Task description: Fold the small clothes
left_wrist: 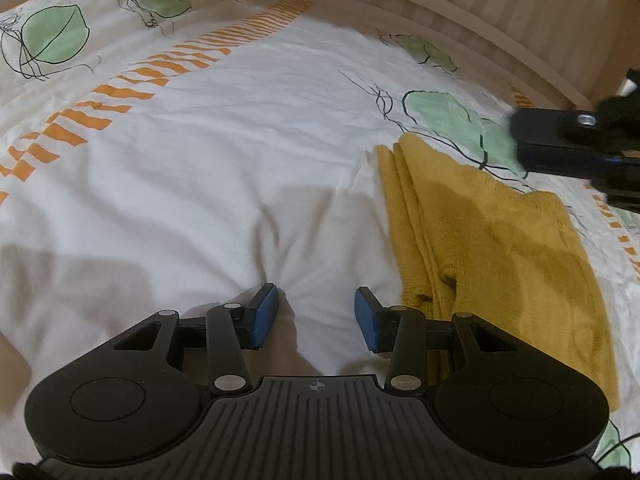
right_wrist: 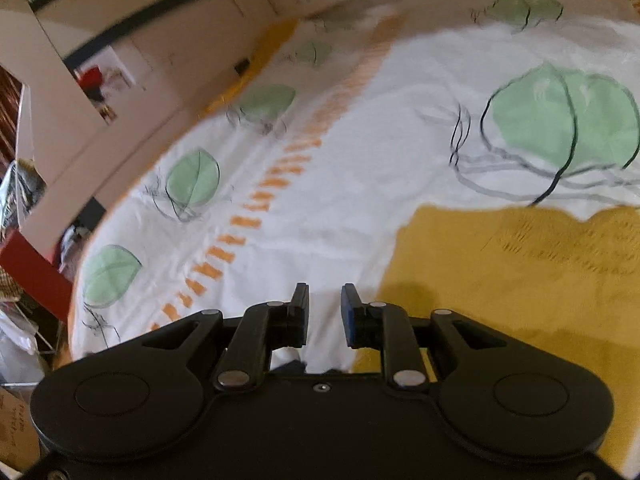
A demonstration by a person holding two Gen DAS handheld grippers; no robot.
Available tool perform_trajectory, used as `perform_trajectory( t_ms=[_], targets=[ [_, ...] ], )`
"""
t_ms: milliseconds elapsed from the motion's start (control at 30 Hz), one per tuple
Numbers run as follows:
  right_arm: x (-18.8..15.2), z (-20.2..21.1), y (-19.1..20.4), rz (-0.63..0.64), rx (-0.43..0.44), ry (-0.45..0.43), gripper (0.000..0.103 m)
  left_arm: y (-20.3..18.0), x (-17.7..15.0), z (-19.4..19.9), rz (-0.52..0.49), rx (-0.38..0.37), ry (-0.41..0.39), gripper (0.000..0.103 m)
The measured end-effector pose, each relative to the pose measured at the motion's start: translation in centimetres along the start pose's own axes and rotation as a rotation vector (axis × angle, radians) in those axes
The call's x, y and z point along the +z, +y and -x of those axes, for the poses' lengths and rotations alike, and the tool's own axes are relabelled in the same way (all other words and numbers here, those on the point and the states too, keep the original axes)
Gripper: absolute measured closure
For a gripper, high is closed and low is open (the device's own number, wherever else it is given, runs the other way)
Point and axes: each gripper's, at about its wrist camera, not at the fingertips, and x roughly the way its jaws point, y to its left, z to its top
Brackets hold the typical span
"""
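Left gripper (left_wrist: 316, 316) jaws spread wide and empty over the bedsheet (left_wrist: 224, 152), folded yellow garment (left_wrist: 500, 256) just right of them, right gripper (right_wrist: 325, 314) jaws parted, empty, garment to their right

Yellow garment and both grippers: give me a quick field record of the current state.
garment: yellow knit cloth, folded into layers, lying flat on the bedspread
surface: white bedspread with green leaf print and orange stripes
left gripper: open, empty, over bare bedspread just left of the cloth
right gripper: jaws apart, empty, by the cloth's left edge
contact: neither gripper holds the cloth
image quality: right wrist view is motion-blurred
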Motion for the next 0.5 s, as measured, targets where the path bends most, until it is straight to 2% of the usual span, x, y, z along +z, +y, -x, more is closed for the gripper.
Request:
perform_trajectory(
  t_ms=[100,267,333,433,500],
  targets=[
    [-0.2,1.0,-1.3,0.013,-0.065,-0.004,0.073,-0.2,0.0,0.0,-0.004,0.006,0.0,0.062],
    [-2.7,1.4,-2.8,0.052,-0.162,0.033,0.073,0.1,0.3,0.5,-0.006,-0.019,0.019,0.062],
    [-4.1,1.9,-2.3,0.098,-0.154,0.035,0.073,0.9,0.6,0.9,0.025,-0.051,0.04,0.062],
    [-6.5,2.4,-0.1,0.233,-0.138,0.028,0.072,2.1,0.9,1.4,0.1,-0.087,0.07,0.062],
    [-8.2,2.5,1.7,0.34,-0.113,0.022,0.072,2.4,1.1,1.6,0.113,-0.093,0.09,0.062]
  ],
)
